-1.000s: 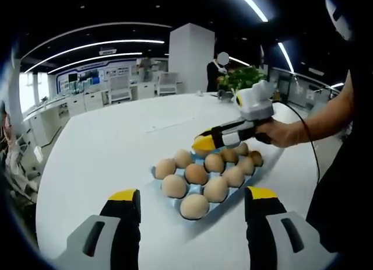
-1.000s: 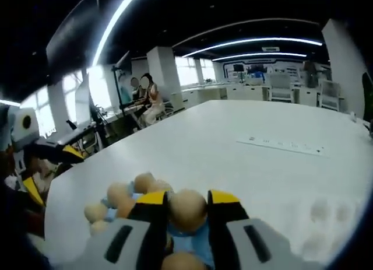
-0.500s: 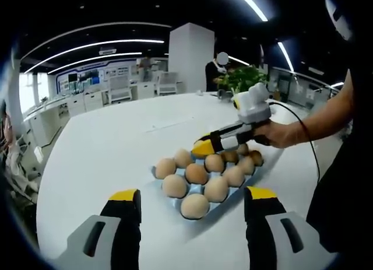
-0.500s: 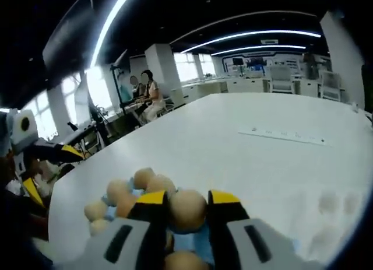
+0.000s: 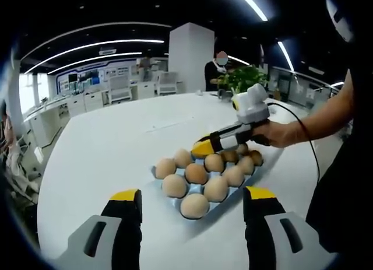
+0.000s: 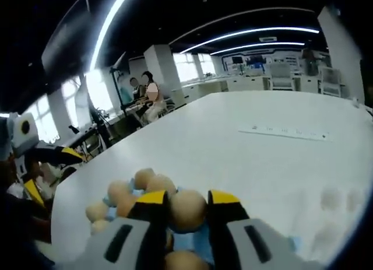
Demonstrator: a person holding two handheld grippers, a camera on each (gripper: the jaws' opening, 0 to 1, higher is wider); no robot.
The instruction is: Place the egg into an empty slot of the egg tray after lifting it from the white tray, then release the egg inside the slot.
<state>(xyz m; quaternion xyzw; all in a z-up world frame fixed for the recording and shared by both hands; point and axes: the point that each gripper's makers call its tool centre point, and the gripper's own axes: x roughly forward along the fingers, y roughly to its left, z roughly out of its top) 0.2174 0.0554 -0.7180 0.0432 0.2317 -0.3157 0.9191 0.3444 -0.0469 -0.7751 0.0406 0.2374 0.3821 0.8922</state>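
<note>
Compared with the frame a second earlier, the right gripper [image 5: 203, 147] has risen slightly over the far end of the light-blue moulded egg tray [image 5: 165, 193], while the eggs in it lie as they did; the changes in the right gripper view are mostly camera drift. In the right gripper view, lower centre, the right gripper [image 6: 187, 207] has its yellow-tipped grey jaws clenched on a pale brown, matt-shelled egg [image 6: 187, 210], one jaw against each flank, with the egg tray [image 6: 198, 242] and further eggs directly beneath and to the lower left. Whether the held egg is seated in a slot or poised just above one cannot be told. In the left gripper view the left gripper [image 5: 191, 195] stands released at the bottom of the frame, jaws wide apart and empty, near the close end of the tray on the white round table [image 5: 99, 147]; the right gripper enters from the right, held by a person's hand [image 5: 281, 133]. The egg is judged light, rigid, smooth and brittle: it should be gripped across its widest girth, with pressure only sufficient to prevent slipping, and released only once its base rests in an empty slot.
</note>
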